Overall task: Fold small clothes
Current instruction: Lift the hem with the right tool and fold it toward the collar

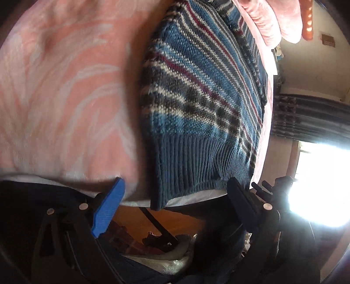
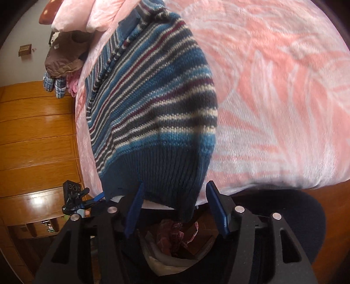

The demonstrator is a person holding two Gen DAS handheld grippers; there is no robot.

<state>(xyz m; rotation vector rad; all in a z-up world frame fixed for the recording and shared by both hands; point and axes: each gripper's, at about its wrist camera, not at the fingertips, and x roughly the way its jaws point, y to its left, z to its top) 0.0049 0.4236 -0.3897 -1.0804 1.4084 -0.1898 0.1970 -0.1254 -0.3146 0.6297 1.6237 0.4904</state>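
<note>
A blue knit sweater [image 1: 196, 91] with white, grey and maroon stripes lies on a pink patterned blanket [image 1: 61, 91]. Its ribbed hem [image 1: 192, 166] reaches the bed's near edge, and one corner droops over it. My left gripper [image 1: 176, 183] is open, with its blue fingers [image 1: 107, 207] spread wide on either side of the hem. In the right wrist view the same sweater [image 2: 153, 98] fills the middle, and my right gripper [image 2: 176, 183] is open around the hem's drooping right corner [image 2: 186, 207]. The left gripper [image 2: 96, 197] shows at the hem's left corner.
Pink bedding [image 2: 87, 13] and a heap of brown and plaid clothes [image 2: 63, 63] lie at the bed's far end. Wooden drawers [image 2: 37, 131] stand left of the bed. A bright window [image 1: 319, 185] and dark curtain [image 1: 310, 118] are on the right. Clutter [image 2: 175, 233] lies on the floor below.
</note>
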